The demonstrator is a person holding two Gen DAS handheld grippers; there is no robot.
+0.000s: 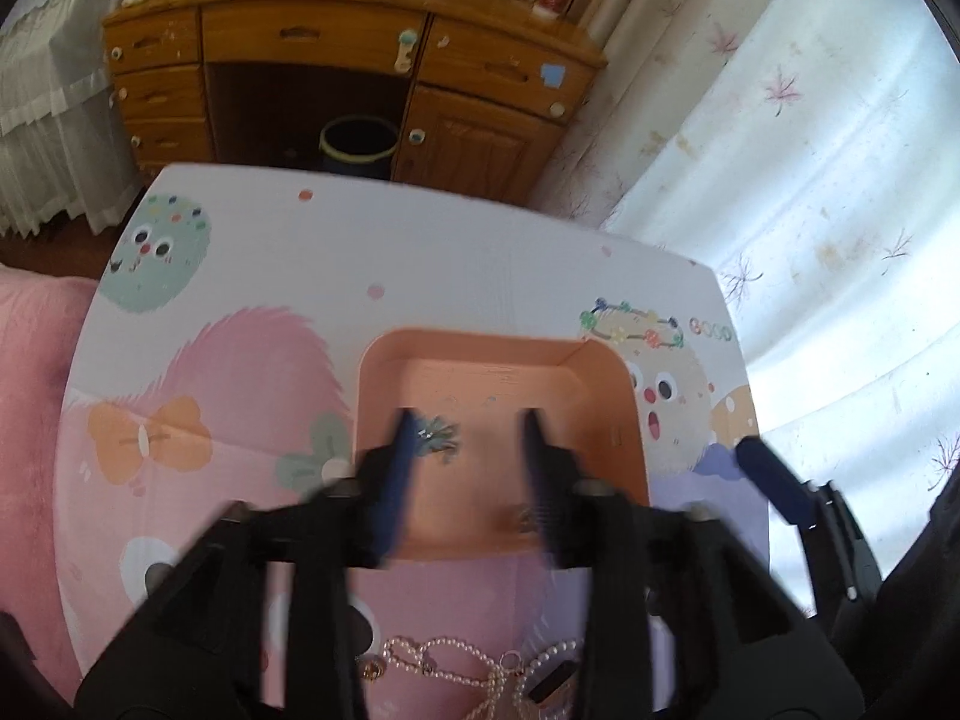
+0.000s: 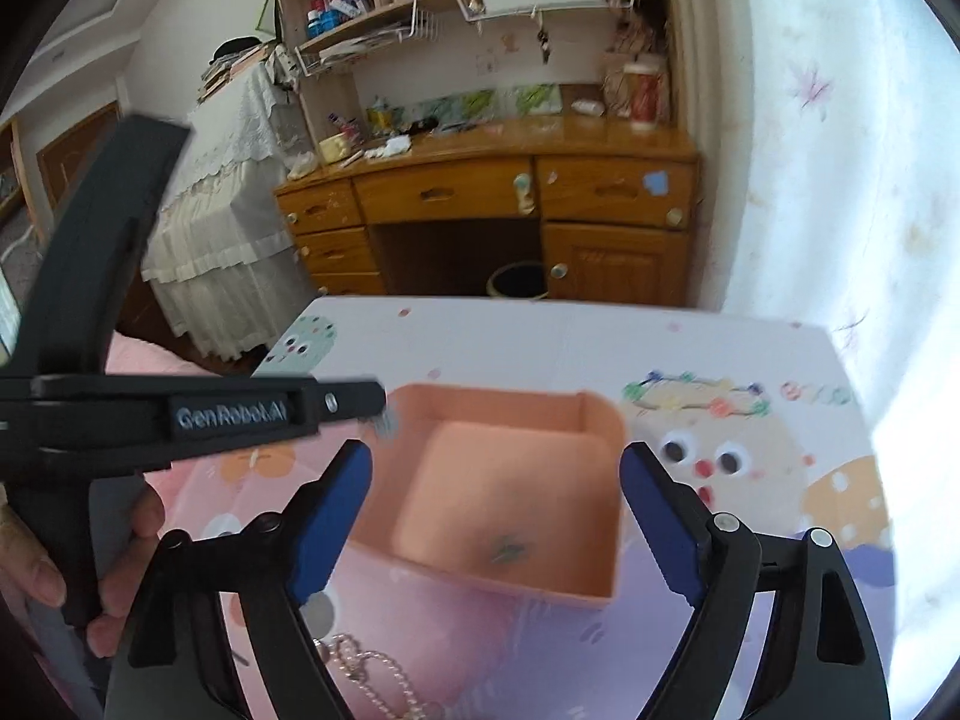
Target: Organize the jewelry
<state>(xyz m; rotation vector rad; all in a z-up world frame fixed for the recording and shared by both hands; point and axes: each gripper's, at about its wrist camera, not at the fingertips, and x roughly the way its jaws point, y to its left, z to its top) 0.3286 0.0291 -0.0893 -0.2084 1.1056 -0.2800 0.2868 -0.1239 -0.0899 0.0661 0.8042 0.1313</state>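
Peach tray [image 1: 606, 402]: teal trinket [image 1: 441, 438] inside. Left gripper [image 1: 468, 420] and right gripper [image 2: 495, 468] gape empty; pearl necklace [image 1: 456, 669] risks snagging.

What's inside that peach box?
One small greenish jewelry piece lies on the floor of the peach box. The near wall hides the closest strip of the floor.

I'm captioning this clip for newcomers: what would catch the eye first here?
The peach tray at the middle of the cartoon-printed table, with a small green trinket lying inside. Both open tongs, left and right, hover over it. Pearl necklaces lie on the table's near edge.
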